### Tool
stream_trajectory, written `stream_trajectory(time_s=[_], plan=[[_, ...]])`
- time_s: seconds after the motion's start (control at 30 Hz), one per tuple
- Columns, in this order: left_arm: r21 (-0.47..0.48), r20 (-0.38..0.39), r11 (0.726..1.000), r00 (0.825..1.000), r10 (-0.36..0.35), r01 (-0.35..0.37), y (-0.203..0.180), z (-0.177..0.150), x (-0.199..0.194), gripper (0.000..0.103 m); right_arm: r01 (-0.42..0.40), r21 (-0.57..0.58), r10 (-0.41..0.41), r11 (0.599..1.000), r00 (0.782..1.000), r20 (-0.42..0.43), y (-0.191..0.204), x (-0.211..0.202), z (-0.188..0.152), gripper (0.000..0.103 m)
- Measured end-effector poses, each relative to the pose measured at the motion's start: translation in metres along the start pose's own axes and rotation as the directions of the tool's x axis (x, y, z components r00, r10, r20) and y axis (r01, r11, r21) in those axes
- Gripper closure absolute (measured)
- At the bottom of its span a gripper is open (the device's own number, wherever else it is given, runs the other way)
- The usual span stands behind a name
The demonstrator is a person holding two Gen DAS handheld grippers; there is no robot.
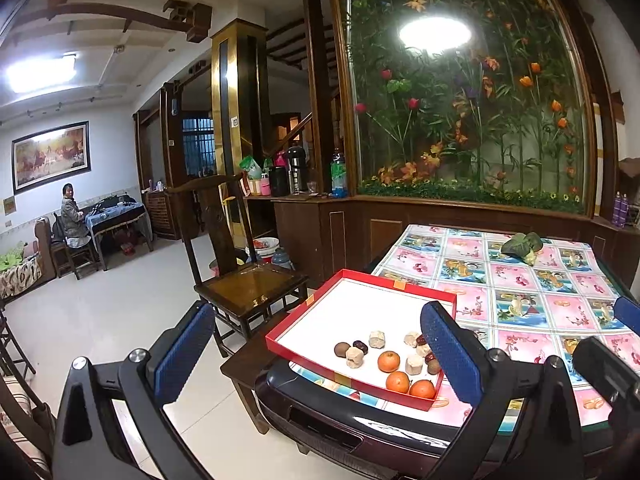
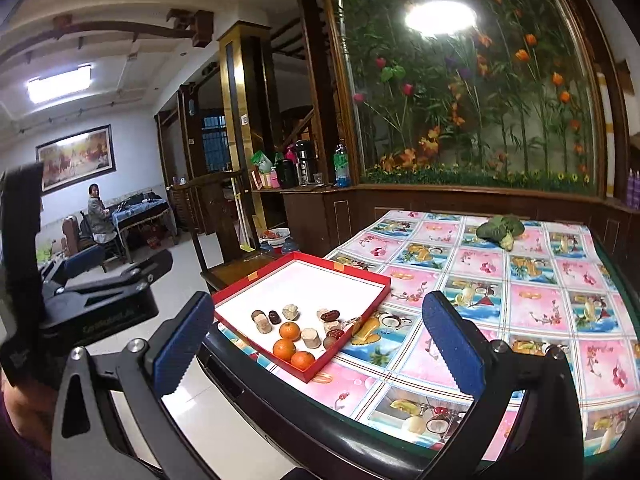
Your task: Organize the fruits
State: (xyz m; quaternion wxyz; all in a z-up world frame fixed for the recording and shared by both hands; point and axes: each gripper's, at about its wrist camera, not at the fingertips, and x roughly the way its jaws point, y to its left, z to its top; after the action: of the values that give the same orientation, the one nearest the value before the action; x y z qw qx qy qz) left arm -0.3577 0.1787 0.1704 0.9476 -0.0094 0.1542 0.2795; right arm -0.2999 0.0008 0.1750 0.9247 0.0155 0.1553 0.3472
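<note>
Both our tongs, left tongs [image 1: 316,344] and right tongs [image 2: 320,336], hang wide open w/ nothing in them. Three round orange tangerines [image 2: 289,331], dark dates and pale lumps already sit in the shallow red cardboard box [image 2: 356,270] at the counter [image 2: 520,300] corner. Sorting looks near done; next we'd need a target, prob. regrouping inside the box.

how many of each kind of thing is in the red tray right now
In the red tray:
oranges: 3
pale beige lumps: 5
dark red dates: 4
round brown fruits: 2
Total: 14, though a few are partly hidden behind others.
</note>
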Motion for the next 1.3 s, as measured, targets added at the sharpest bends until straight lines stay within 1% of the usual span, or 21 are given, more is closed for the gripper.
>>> stream_trajectory(time_s=[0.33, 0.97, 1.3], plan=[[0.007, -0.001, 1.0, 1.0, -0.002, 0.002, 0.0013, 0.0001, -0.0016, 0.0, 0.004, -0.028, -0.004, 1.0, 1.0, 0.027, 0.0083, -0.0055, 0.0007, 0.0], [0.02, -0.008, 1.0, 1.0, -0.018, 0.019, 0.001, -0.0025, -0.005, 0.0, -0.004, -0.021, 0.004, 1.0, 1.0, 0.018, 0.006, -0.0048, -0.0018, 0.0], [0.036, 0.005, 0.998, 0.999, -0.045, 0.045, -0.0014, -0.0038, -0.0093, 0.0, -0.006, -0.022, 0.006, 1.0, 1.0, 0.019, 0.0055, -0.0049, -0.0015, 0.0]])
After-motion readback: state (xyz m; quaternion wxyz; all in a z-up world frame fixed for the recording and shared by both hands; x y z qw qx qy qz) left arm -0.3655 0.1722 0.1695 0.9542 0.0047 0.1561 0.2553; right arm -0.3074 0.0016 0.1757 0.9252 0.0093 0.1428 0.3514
